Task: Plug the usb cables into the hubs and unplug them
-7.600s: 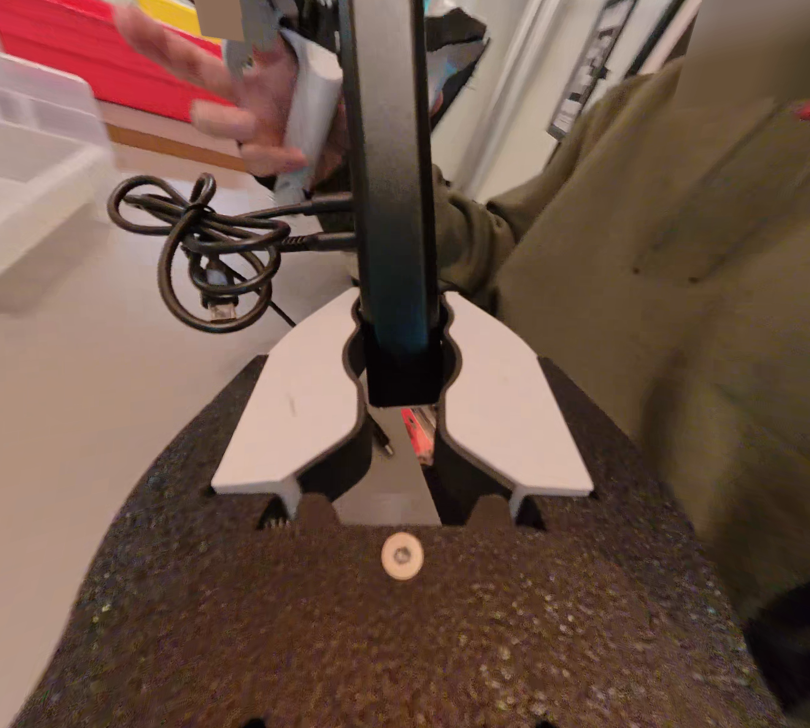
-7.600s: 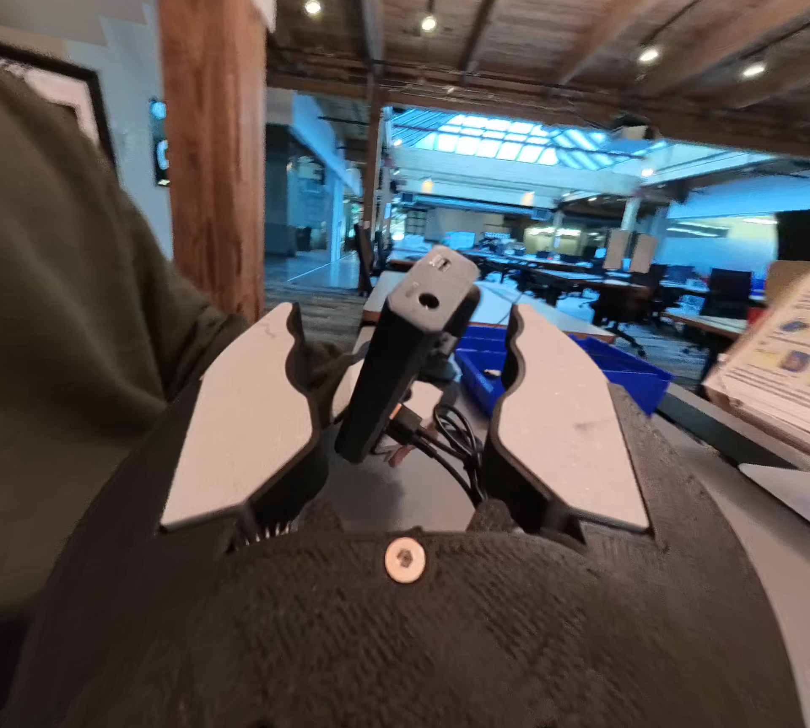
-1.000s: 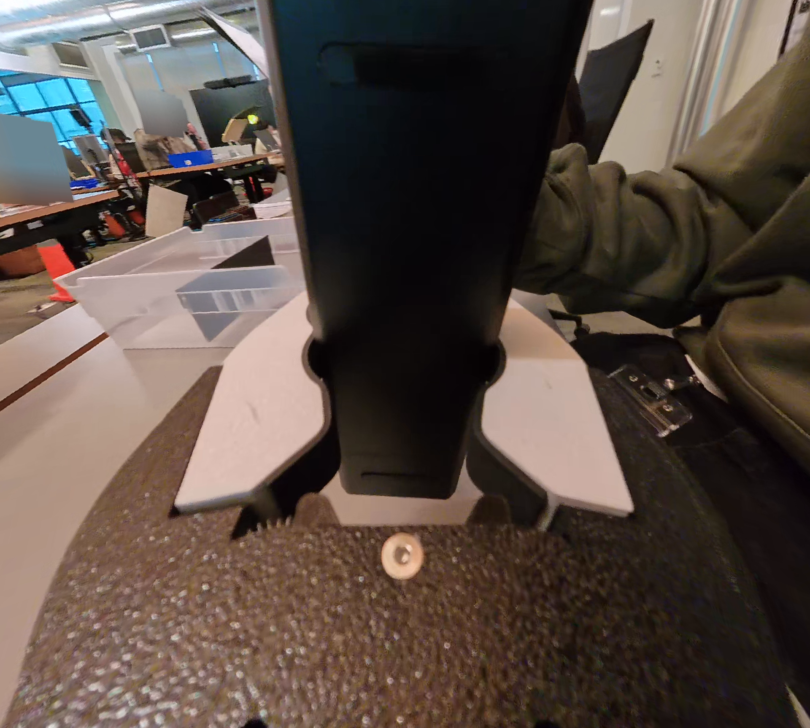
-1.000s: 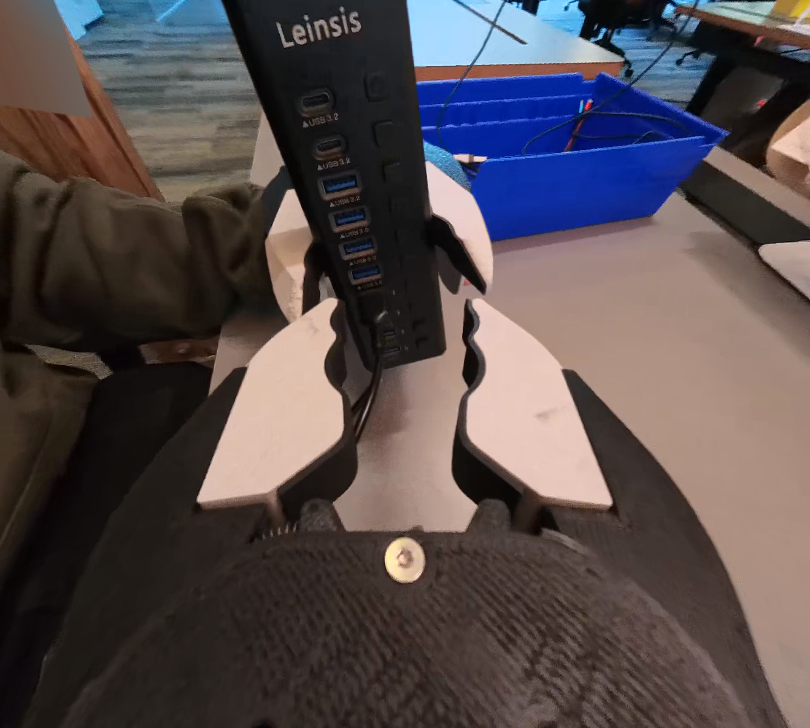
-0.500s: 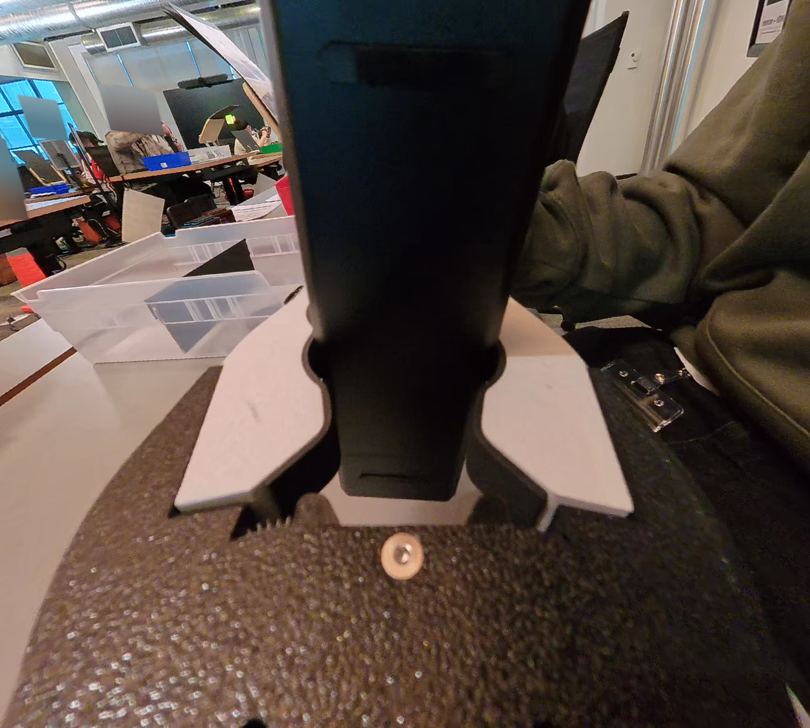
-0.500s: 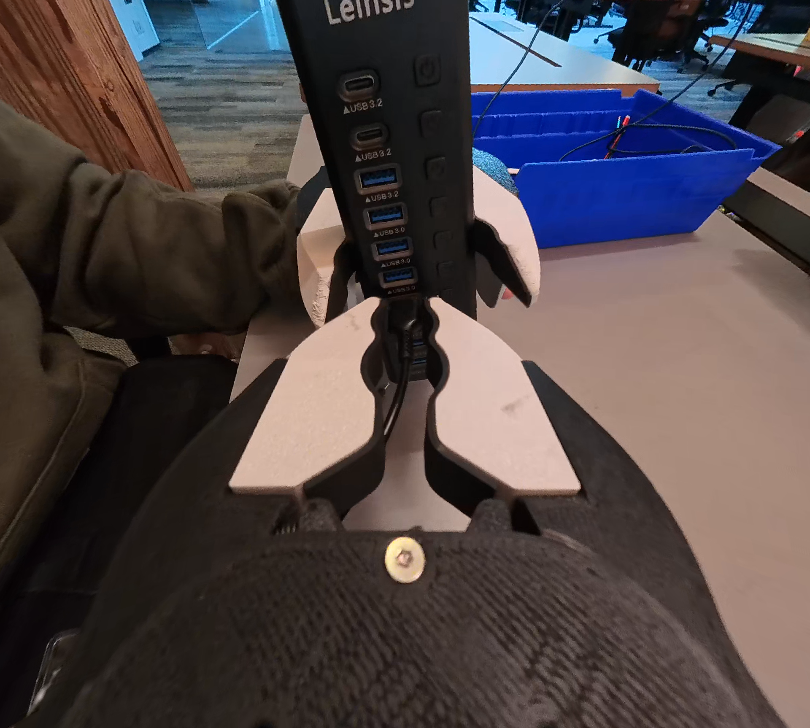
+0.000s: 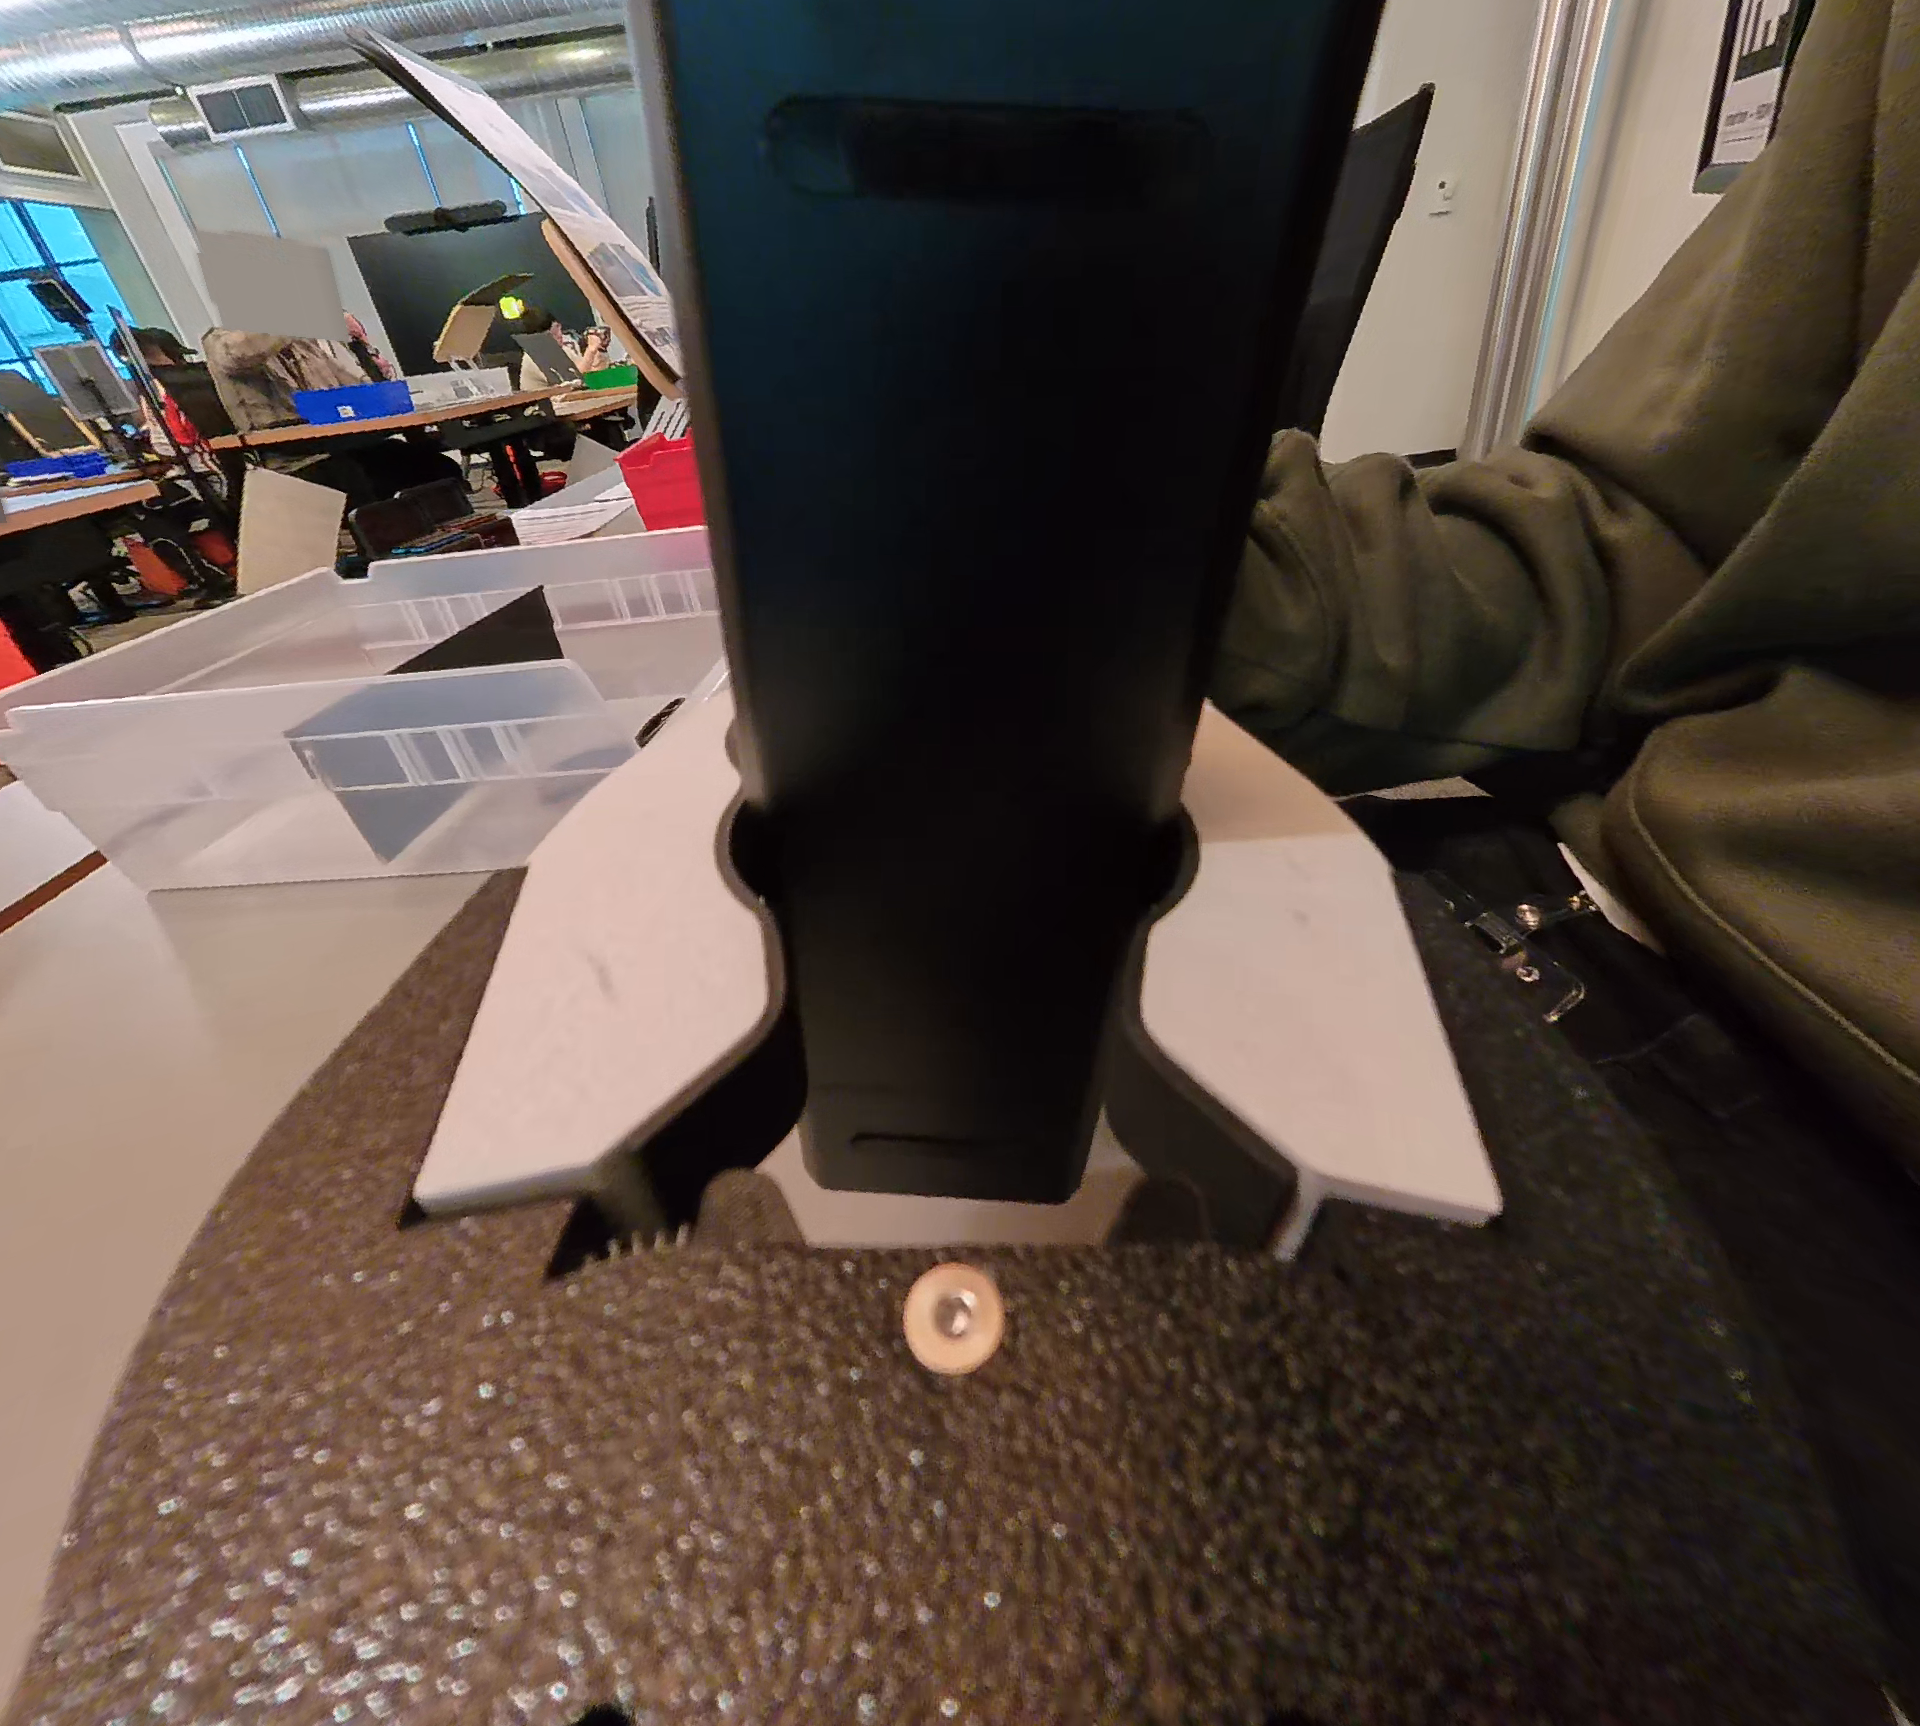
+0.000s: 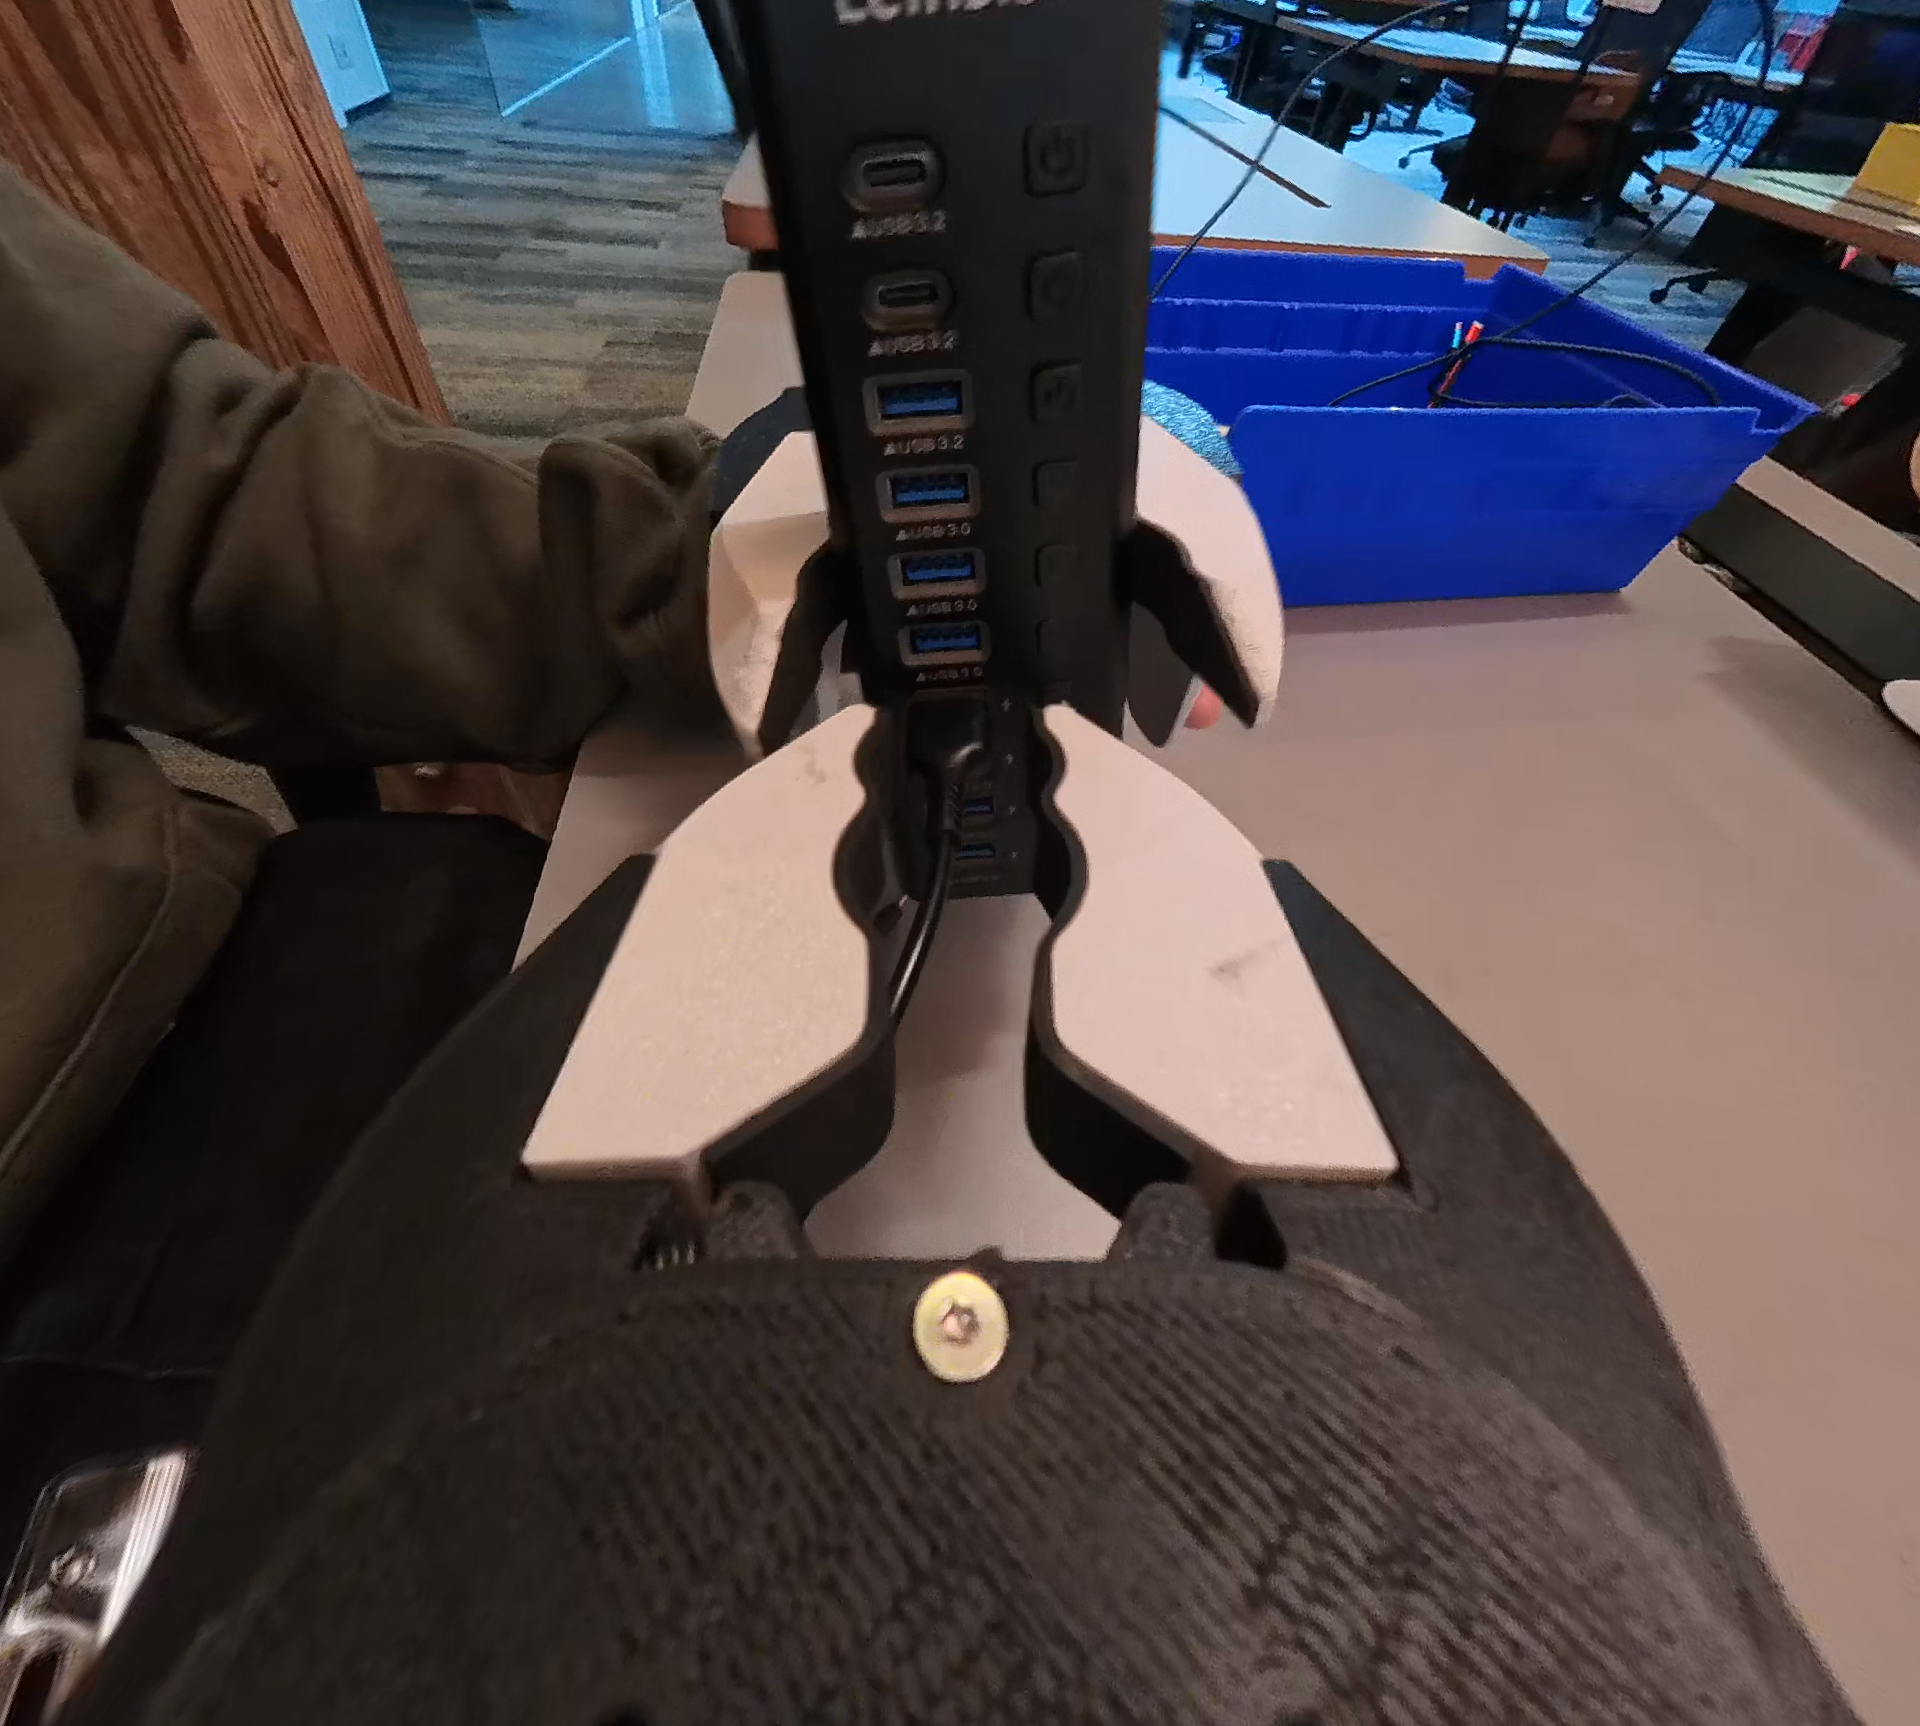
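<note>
1. The right gripper (image 8: 951,803) was closed around the cable plug (image 8: 948,741).
2. The plug was seated in the hub (image 8: 951,274) straight ahead, its length upright.
3. The hub's base was clamped by the left gripper (image 7: 956,855).

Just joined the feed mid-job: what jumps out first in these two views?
A tall black USB hub stands upright in the middle, clamped low down by the left gripper. The right gripper is closed on a black cable plug at the hub's lower ports. A blue bin sits behind on the right.
</note>
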A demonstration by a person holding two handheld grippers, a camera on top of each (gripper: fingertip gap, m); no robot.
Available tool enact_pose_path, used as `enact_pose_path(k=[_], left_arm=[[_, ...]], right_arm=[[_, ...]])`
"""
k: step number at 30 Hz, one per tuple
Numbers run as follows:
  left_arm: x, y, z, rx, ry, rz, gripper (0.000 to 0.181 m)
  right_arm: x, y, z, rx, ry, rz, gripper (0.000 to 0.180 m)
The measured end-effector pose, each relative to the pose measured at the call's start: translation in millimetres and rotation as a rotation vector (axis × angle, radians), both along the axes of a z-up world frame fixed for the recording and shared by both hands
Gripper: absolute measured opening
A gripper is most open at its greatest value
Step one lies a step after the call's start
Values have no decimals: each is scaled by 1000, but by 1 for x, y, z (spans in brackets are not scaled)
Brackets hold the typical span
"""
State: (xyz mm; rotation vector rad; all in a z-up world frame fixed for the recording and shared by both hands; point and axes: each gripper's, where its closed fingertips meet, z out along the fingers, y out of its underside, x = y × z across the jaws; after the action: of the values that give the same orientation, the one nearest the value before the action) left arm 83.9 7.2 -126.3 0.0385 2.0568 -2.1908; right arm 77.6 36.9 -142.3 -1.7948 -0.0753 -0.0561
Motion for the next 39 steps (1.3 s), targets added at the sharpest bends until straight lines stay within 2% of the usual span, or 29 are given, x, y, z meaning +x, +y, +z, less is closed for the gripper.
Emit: enact_pose_path(k=[3, 7, 22, 31, 35, 39], left_arm=[[2, 3, 3, -19, 9, 5, 71], [1, 4, 4, -18, 4, 3, 71], [0, 5, 8, -47, -2, 7, 71], [-4, -1, 2, 40, 4, -10, 71], [-5, -5, 4, 63, -16, 7, 71], [-6, -7, 1, 97, 15, 2, 71]], right_arm=[[-1, -3, -5, -27, -21, 3, 29], [-2, 2, 3, 25, -20, -10, 17], [-1, 7, 4, 36, -92, -72, 16], [-4, -2, 3, -60, -137, -93, 16], [-5, -4, 5, 21, -92, -92, 16], [-5, -5, 3, 16, -87, -103, 16]])
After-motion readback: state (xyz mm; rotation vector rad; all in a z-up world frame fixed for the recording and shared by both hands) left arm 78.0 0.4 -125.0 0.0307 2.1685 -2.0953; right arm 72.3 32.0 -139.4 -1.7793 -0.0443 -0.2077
